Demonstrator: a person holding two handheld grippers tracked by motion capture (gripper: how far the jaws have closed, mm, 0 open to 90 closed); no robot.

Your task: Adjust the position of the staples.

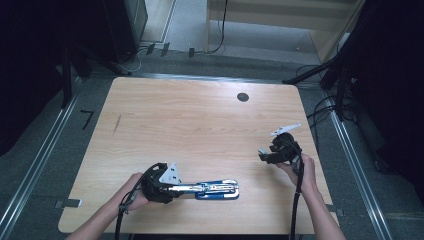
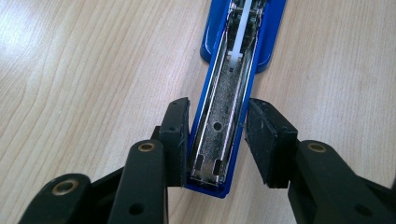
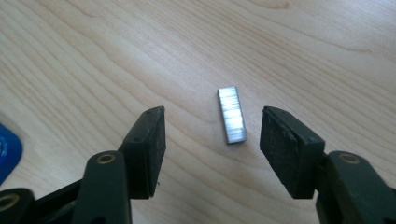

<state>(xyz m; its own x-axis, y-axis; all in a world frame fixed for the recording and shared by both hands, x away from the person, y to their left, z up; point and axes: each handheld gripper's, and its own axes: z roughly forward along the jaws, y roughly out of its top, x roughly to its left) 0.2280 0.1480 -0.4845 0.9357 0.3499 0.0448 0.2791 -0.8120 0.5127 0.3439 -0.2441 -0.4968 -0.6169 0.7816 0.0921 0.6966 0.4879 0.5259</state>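
Left gripper (image 2: 217,135) clamping the open blue stapler (image 2: 224,93) lying on the table (image 1: 200,115), right gripper (image 3: 212,140) gaping around a staple strip (image 3: 231,115), seemingly not touching it.

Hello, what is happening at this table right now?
A person is reloading a stapler with two hand-held grippers. The left hand-held gripper has the opened blue stapler between its jaws on the table; the left pad touches its side, and the right pad stands slightly apart, so a firm grip cannot be confirmed. The magazine channel lies exposed. The right hand-held gripper is placed around a small strip of staples lying flat on the wood; its pads do not touch the strip yet.
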